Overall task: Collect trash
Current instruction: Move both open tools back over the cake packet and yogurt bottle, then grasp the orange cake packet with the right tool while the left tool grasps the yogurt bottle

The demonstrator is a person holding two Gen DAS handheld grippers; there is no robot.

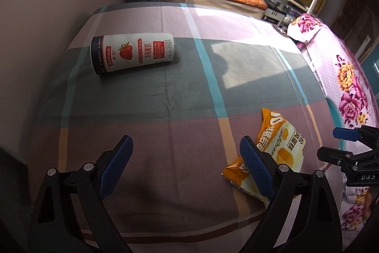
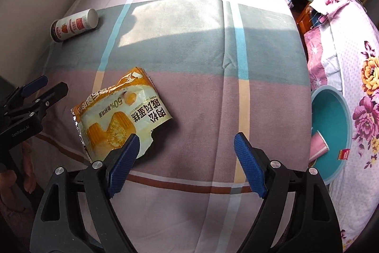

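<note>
Right tool (image 2: pixel 184 155) open, teal bin (image 2: pixel 344 101) only in its view

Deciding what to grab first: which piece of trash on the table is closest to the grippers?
The orange wrapper, lying flat by both grippers' fingertips. The strawberry bottle lies on its side much farther back.

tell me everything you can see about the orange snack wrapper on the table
The orange snack wrapper is a crinkled foil-lined packet, orange and cream, printed with cake pictures, black Chinese characters and "50%". Its bottom edge looks torn open, showing silver lining at the left edge. It lies flat and looks empty on the checked tablecloth, near the table's front, touching only the cloth. The right gripper hangs open above the cloth, one finger overlapping the wrapper's corner in view; the left gripper, also open, is beside it.
</note>
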